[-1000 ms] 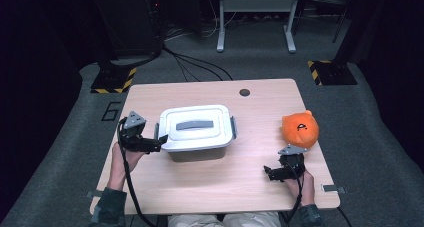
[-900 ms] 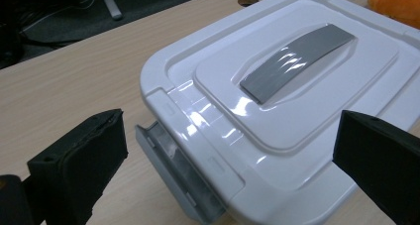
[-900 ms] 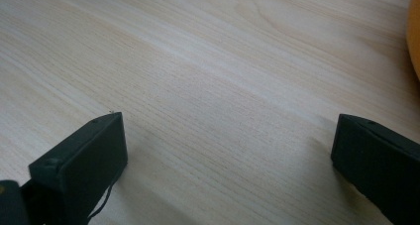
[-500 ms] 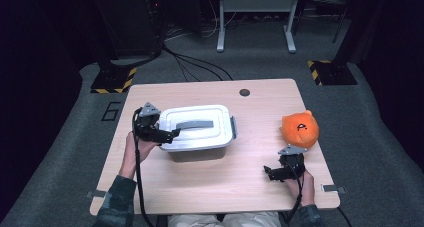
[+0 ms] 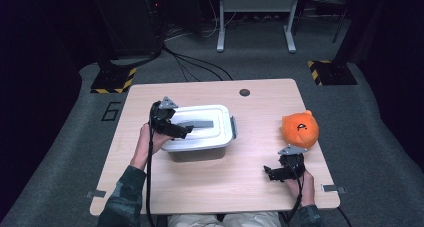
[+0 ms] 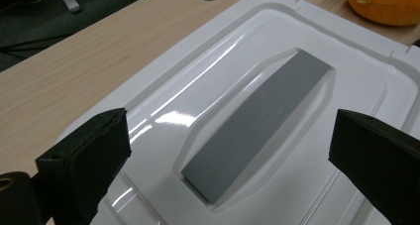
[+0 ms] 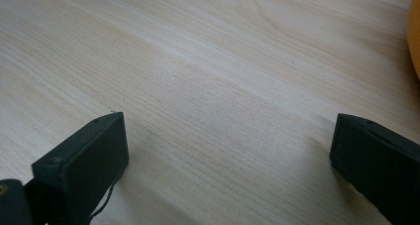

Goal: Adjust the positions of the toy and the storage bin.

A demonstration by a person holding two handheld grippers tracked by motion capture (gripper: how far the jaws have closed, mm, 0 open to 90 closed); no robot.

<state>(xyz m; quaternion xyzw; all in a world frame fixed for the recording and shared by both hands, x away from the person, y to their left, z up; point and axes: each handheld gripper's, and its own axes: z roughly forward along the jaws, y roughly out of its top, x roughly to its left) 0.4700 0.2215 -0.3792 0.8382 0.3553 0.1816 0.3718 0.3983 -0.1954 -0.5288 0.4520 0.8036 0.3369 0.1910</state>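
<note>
Left tongs now straddle grey handle.

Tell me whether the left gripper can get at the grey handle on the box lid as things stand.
Probably yes. The left gripper hangs over the white lid with its jaws open, one on each side of the grey handle, and nothing lies between them and it.

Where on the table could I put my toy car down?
Bare wood runs along the front of the table, between the white box and the right gripper. The back strip near the round hole is free too. Crowded: around the orange plush toy.
</note>
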